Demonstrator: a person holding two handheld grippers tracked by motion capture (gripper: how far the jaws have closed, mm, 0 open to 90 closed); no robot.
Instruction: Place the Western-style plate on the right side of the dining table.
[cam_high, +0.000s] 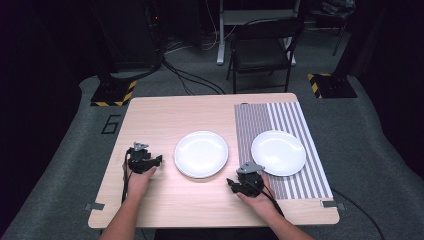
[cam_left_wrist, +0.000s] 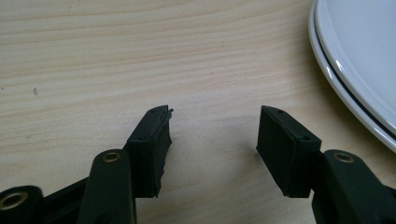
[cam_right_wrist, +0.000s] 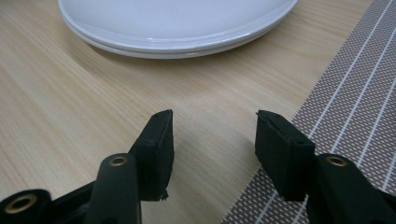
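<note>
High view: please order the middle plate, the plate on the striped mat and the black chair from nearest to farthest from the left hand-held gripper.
From the left hand-held gripper:
1. Middle plate, just to its right.
2. Plate on the striped mat, farther right.
3. Black chair, beyond the table's far edge.

A dark room with grey carpet floor (cam_high: 65, 150). Beyond the wooden counter (cam_high: 165, 112) stands a black folding chair (cam_high: 262, 47); cables (cam_high: 192, 80) trail across the floor between yellow-black striped bases (cam_high: 114, 93).
</note>
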